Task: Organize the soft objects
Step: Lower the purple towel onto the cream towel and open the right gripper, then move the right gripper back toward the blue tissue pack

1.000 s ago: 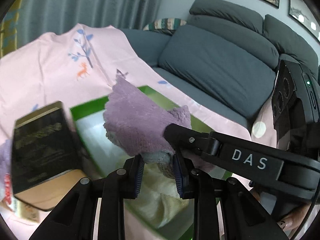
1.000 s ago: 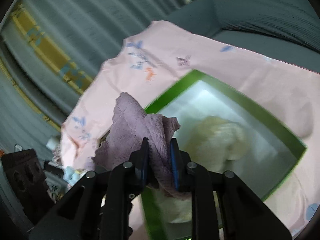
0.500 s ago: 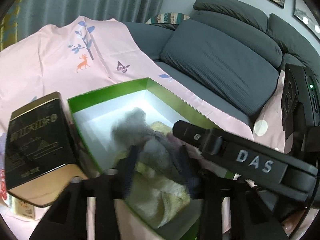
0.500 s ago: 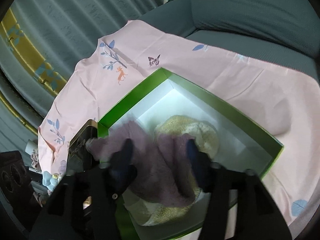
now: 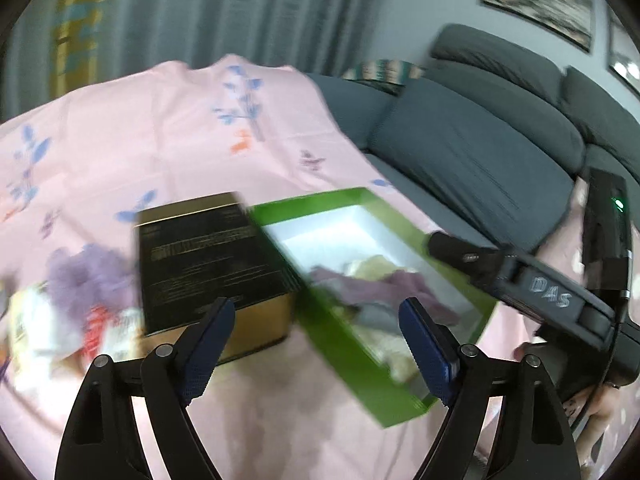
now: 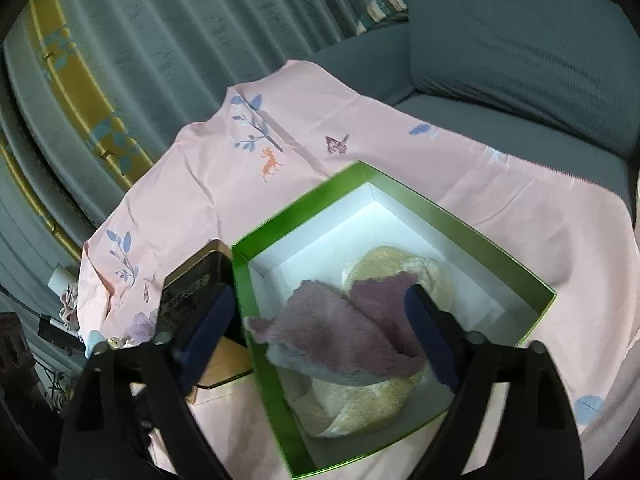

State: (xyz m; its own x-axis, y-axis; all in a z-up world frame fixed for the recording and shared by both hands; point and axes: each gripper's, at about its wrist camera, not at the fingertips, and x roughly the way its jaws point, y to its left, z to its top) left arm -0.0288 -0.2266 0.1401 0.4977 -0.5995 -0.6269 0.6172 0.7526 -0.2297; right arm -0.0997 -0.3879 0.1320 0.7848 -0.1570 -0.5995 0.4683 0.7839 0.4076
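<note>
In the right wrist view, the right tongs (image 6: 318, 326) stand released, their blue-padded fingers (image 6: 208, 330) spread wide with nothing between them. Just beyond them the purple towel (image 6: 340, 330) lies crumpled inside the green box (image 6: 460, 220), draped over a cream plush cloth (image 6: 360, 400) that fills the near part of its white interior. Touching the box's left wall sits a black and gold tin (image 6: 196, 284). All of this rests on a pink sheet (image 6: 400, 148) printed with blue leaves and an orange deer, with a grey sofa (image 6: 520, 48) and grey curtains (image 6: 160, 40) behind.

The left wrist view is blurred. The left tongs (image 5: 316, 326) are likewise released and empty, hovering above the sheet near the tin (image 5: 208, 256) and the box (image 5: 348, 352). The right tongs' black body marked DAS (image 5: 532, 292) reaches over the box's right side. Farther left, beside the tin, a second purple fluffy item (image 5: 84, 280) lies among indistinct white and red things (image 5: 60, 332).
</note>
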